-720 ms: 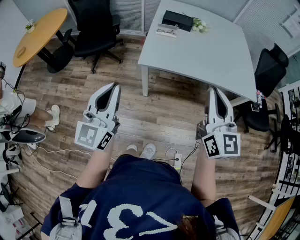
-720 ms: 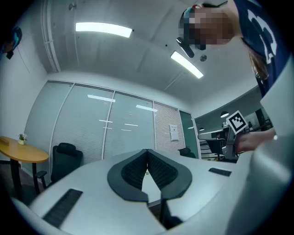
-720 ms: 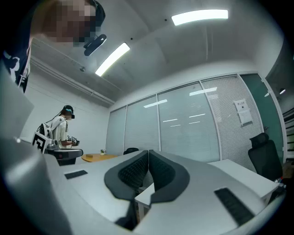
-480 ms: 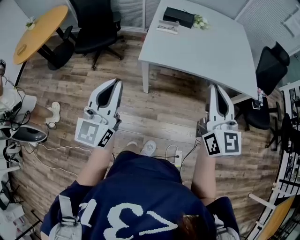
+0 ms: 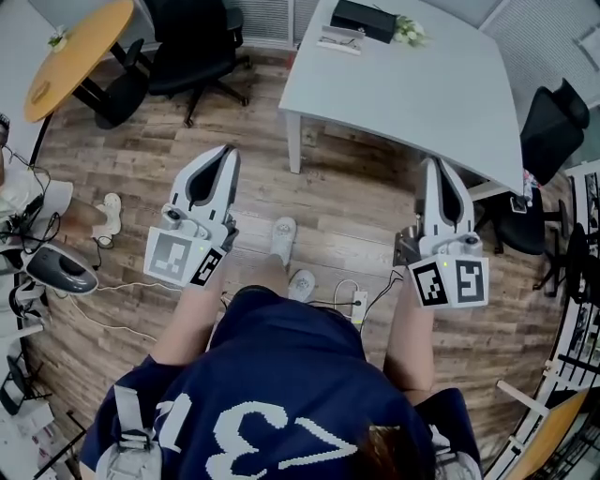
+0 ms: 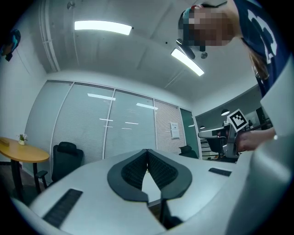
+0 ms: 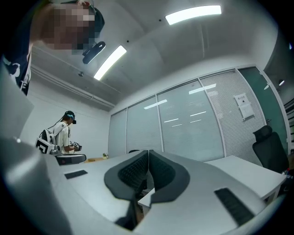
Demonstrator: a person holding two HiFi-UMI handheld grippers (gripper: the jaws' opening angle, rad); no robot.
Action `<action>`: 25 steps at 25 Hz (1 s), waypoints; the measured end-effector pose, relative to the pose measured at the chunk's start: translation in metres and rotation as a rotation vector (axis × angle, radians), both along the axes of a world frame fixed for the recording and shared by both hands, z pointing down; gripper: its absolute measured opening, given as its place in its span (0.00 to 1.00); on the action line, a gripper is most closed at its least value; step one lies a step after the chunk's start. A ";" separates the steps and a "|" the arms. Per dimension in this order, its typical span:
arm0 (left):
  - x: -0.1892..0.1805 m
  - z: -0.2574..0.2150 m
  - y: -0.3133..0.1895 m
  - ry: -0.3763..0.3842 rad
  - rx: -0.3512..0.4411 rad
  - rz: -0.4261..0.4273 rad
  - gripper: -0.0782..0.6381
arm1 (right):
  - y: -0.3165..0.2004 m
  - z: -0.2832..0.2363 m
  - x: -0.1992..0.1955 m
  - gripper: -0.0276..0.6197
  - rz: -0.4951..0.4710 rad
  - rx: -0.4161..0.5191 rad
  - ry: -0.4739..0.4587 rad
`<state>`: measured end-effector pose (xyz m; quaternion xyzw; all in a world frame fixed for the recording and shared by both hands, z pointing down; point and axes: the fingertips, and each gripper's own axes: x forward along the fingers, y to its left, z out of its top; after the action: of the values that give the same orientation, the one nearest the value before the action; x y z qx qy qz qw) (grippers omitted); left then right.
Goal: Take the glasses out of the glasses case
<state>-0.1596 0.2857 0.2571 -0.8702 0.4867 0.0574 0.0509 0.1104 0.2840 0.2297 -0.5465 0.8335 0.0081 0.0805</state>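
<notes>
In the head view a black glasses case lies at the far edge of the white table, with a pair of glasses flat on the table just left of it. My left gripper and my right gripper are held over the wooden floor, well short of the table and far from the case. Both are shut with nothing in them: the black pads meet tip to tip in the left gripper view, and the pads meet likewise in the right gripper view.
A small bunch of flowers lies right of the case. Black office chairs stand at the table's left and right. A round yellow table is at far left. Another person stands in the right gripper view. Cables run by my feet.
The whole scene has slid toward the table as I step forward, one foot now ahead. Both grippers stay shut and keep their places relative to my body.
</notes>
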 end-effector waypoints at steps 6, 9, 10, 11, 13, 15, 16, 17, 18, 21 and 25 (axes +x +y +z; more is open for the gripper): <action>0.001 -0.006 -0.061 0.018 0.025 0.019 0.13 | -0.055 -0.006 -0.003 0.09 0.003 0.012 0.005; -0.001 -0.009 -0.106 0.028 0.027 0.030 0.13 | -0.097 -0.015 -0.008 0.08 0.007 0.023 0.017; -0.002 -0.010 -0.121 0.030 0.027 0.038 0.13 | -0.111 -0.018 -0.009 0.09 0.009 0.027 0.020; -0.002 -0.011 -0.137 0.030 0.029 0.049 0.13 | -0.126 -0.021 -0.011 0.09 0.013 0.032 0.021; -0.002 -0.014 -0.170 0.029 0.035 0.070 0.13 | -0.155 -0.026 -0.013 0.09 0.023 0.045 0.020; -0.003 -0.016 -0.200 0.028 0.040 0.090 0.13 | -0.182 -0.030 -0.016 0.09 0.035 0.053 0.016; -0.004 -0.017 -0.212 0.025 0.042 0.100 0.13 | -0.193 -0.031 -0.018 0.09 0.042 0.055 0.012; -0.004 -0.017 -0.224 0.022 0.043 0.109 0.13 | -0.202 -0.032 -0.019 0.09 0.048 0.057 0.007; -0.005 -0.018 -0.235 0.018 0.044 0.116 0.13 | -0.210 -0.033 -0.021 0.09 0.053 0.059 0.004; -0.006 -0.016 -0.263 0.020 0.033 0.123 0.13 | -0.234 -0.032 -0.023 0.09 0.059 0.052 0.014; -0.005 -0.011 -0.296 0.029 0.009 0.116 0.13 | -0.266 -0.032 -0.016 0.09 0.063 0.038 0.021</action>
<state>-0.1643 -0.0098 0.2460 -0.8958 0.4358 0.0750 0.0446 0.0939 0.0180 0.1975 -0.5708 0.8163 0.0325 0.0817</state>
